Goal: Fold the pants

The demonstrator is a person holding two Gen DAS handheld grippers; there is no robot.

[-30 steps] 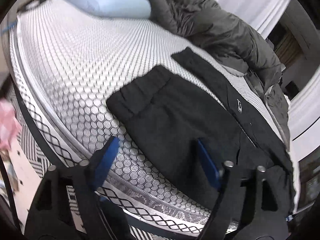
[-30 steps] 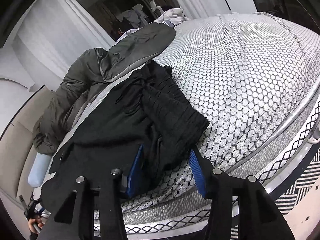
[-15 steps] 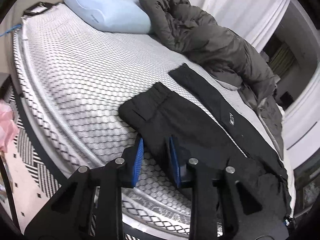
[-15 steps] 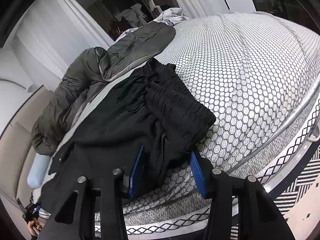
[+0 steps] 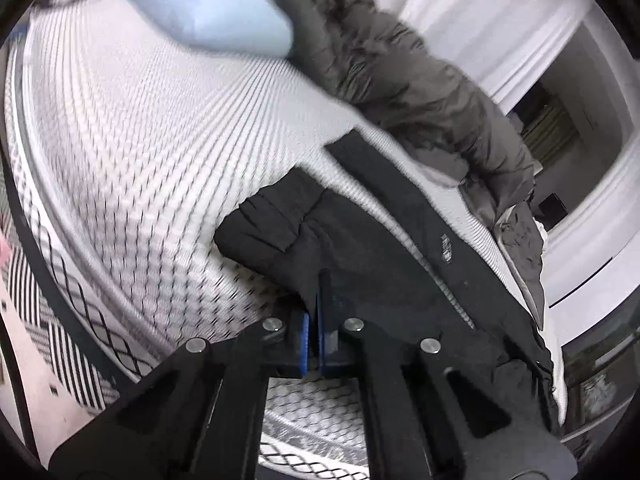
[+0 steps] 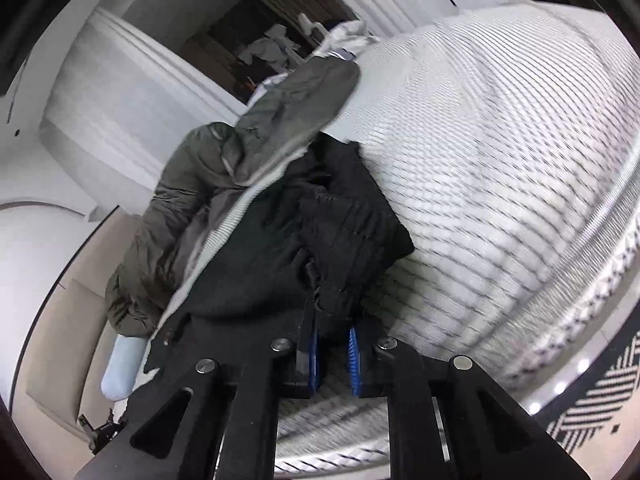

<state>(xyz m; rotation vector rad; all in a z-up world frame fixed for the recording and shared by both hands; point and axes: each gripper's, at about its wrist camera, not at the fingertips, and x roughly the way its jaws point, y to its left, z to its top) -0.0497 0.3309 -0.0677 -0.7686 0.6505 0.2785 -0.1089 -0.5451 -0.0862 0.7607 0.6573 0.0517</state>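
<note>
Both grippers have just been closing: left gripper [image 5: 319,300] jaws clamp the black pants [image 5: 360,248] hem, right gripper [image 6: 333,320] jaws pinch bunched ribbed waistband, on the honeycomb-patterned mattress [image 5: 140,140]

The mattress [image 5: 152,128] pattern smears into streaks (both views); the pants [image 5: 400,264] run off the lower right edge.

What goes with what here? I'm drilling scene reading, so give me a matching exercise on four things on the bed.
Things:
1. pants
2. pillow
3. jacket
4. left claw

Descriptions:
A. light blue, at the bed's head
B. shut on black fabric
C. olive-grey, crumpled beyond the pants
D. black, along the mattress edge

Pairs: 1-D, 2-A, 3-C, 4-B
</note>
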